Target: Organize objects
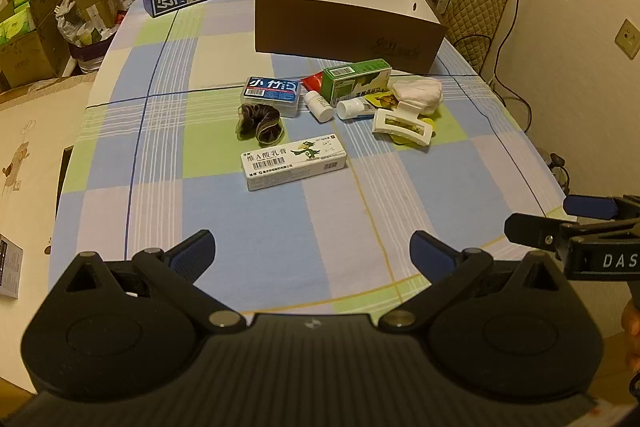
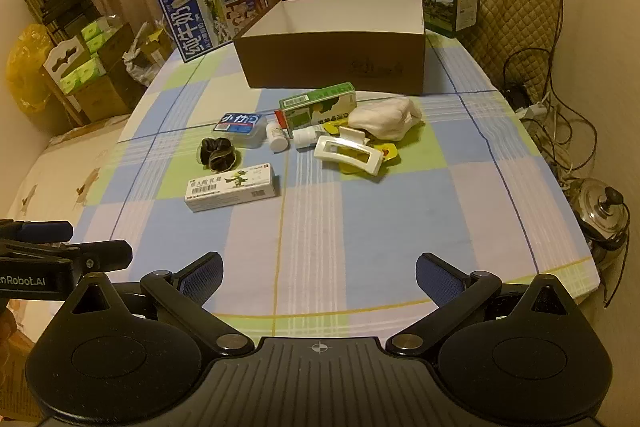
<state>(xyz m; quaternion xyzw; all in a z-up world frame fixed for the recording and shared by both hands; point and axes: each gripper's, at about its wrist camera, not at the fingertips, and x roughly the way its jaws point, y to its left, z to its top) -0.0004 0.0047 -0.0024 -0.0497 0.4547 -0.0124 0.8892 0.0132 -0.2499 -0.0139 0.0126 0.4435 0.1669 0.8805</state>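
both the left tongs (image 1: 312, 251) and the right tongs (image 2: 318, 273) hang spread wide and empty over the near part of the checked counter (image 1: 280, 223). the small items, among them a white ointment box (image 1: 294, 165), a dark scrunchie (image 1: 259, 123) and a white hair claw (image 1: 402, 125), lie clustered mid-counter just in front of the open brown box (image 1: 348, 23).

A table under a blue, green and white checked cloth (image 2: 360, 227) carries an open brown cardboard box (image 2: 336, 67). Before the box lie a green carton (image 2: 318, 105), white hair claw (image 2: 347, 153), dark scrunchie (image 2: 218, 155) and long white ointment box (image 2: 232, 187).
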